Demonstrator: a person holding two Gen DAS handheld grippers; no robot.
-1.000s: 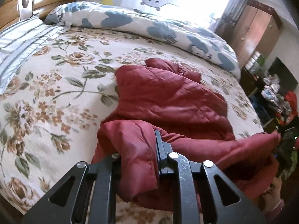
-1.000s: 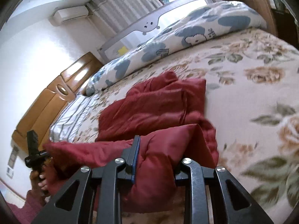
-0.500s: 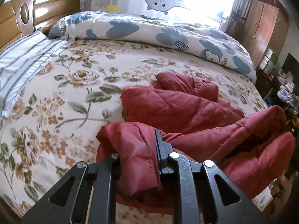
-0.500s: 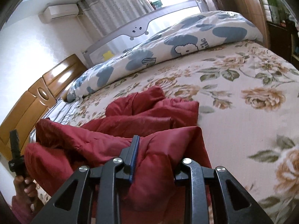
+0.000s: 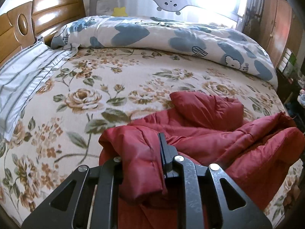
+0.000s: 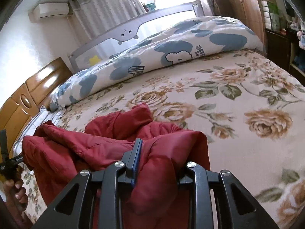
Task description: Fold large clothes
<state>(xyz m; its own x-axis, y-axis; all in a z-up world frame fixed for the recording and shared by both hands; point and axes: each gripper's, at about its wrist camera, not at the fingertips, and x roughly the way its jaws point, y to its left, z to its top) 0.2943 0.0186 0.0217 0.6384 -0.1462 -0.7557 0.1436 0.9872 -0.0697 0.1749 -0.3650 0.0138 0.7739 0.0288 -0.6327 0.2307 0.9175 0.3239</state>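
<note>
A dark red padded jacket (image 5: 200, 126) lies bunched on the floral bedspread (image 5: 85, 87) near the bed's front edge. My left gripper (image 5: 142, 152) is shut on a thick fold of the jacket at its left corner. My right gripper (image 6: 160, 156) is shut on the jacket (image 6: 99, 145) at its right corner. Both held corners are lifted above the bed, and the fabric between them sags in a ridge. The jacket's far part (image 6: 137, 118) still rests on the bed. The left gripper's handle and hand (image 6: 11, 171) show at the left of the right wrist view.
A rolled white-and-blue duvet (image 5: 171, 38) lies along the far side by a grey bed rail (image 5: 167, 3). A striped pillow (image 5: 24, 76) and wooden headboard (image 5: 38, 22) are at the left. A wooden wardrobe (image 5: 276, 28) and cluttered shelves stand at the right.
Both grippers have lifted their jacket corners and carried them forward over the bed. The near edge of the jacket has risen and moved toward its far part.
</note>
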